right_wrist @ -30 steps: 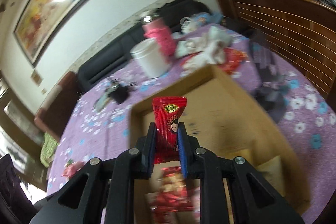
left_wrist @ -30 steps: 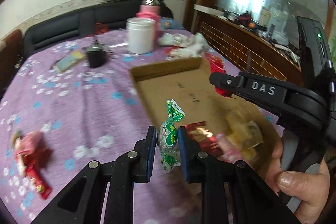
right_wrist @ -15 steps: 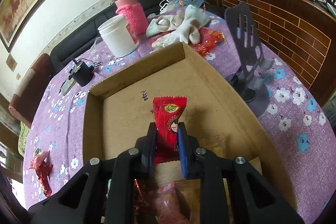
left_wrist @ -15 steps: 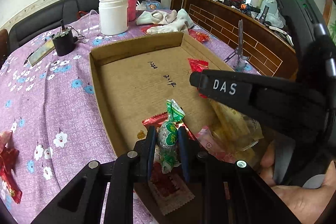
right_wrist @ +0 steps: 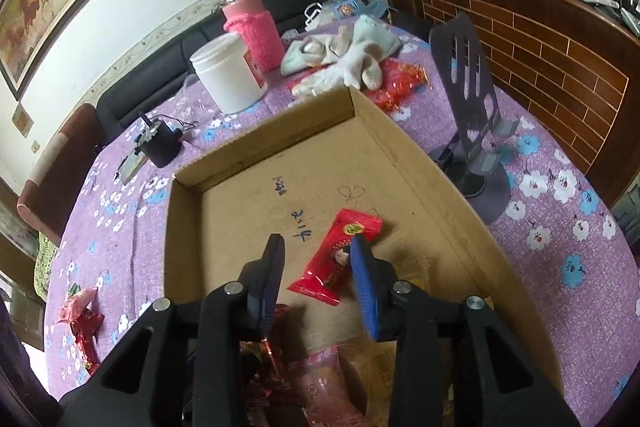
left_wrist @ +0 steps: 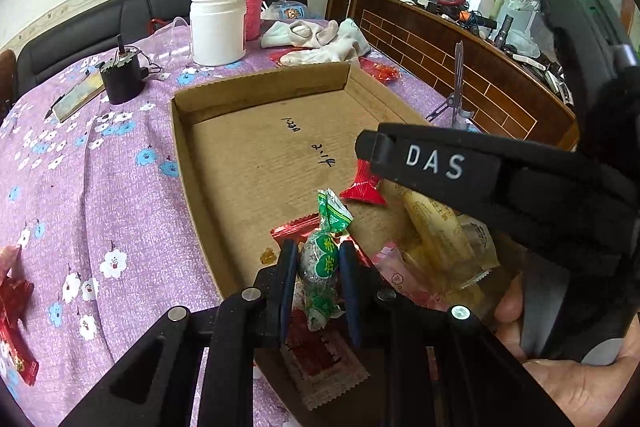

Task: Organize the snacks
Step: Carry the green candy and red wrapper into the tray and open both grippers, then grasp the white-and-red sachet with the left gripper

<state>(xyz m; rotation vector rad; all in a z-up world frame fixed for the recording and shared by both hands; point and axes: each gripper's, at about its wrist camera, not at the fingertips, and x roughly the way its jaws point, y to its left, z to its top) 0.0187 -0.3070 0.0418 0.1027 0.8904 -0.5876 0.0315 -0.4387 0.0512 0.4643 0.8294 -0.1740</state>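
A shallow cardboard tray (left_wrist: 256, 155) lies on the purple flowered tablecloth. Above its near end my left gripper (left_wrist: 318, 251) is shut on a green-wrapped candy (left_wrist: 334, 215), held upright. My right gripper (right_wrist: 317, 243) hangs over the tray (right_wrist: 240, 227) with its jaws opening. A red snack packet (right_wrist: 340, 255) lies tilted between them; it leans by the right pad and the left pad is clear of it. In the left wrist view the same packet (left_wrist: 364, 183) pokes out under the right gripper's black finger (left_wrist: 440, 163). Yellow packets (left_wrist: 436, 239) and a pink one (left_wrist: 400, 279) fill the near corner.
Behind the tray stand a white jar (left_wrist: 218, 27), a pink-sleeved flask (left_wrist: 244, 3), a small black device (left_wrist: 120, 79) and crumpled cloths (left_wrist: 320, 39). A grey phone stand (right_wrist: 472, 99) is to its right. Loose red snacks (right_wrist: 80, 315) lie on the cloth at left. A hand (left_wrist: 560, 379) grips the right tool.
My left gripper carried the green candy from over the tablecloth to above the tray, then stayed still. The right jaws parted and the red packet tipped over between them.
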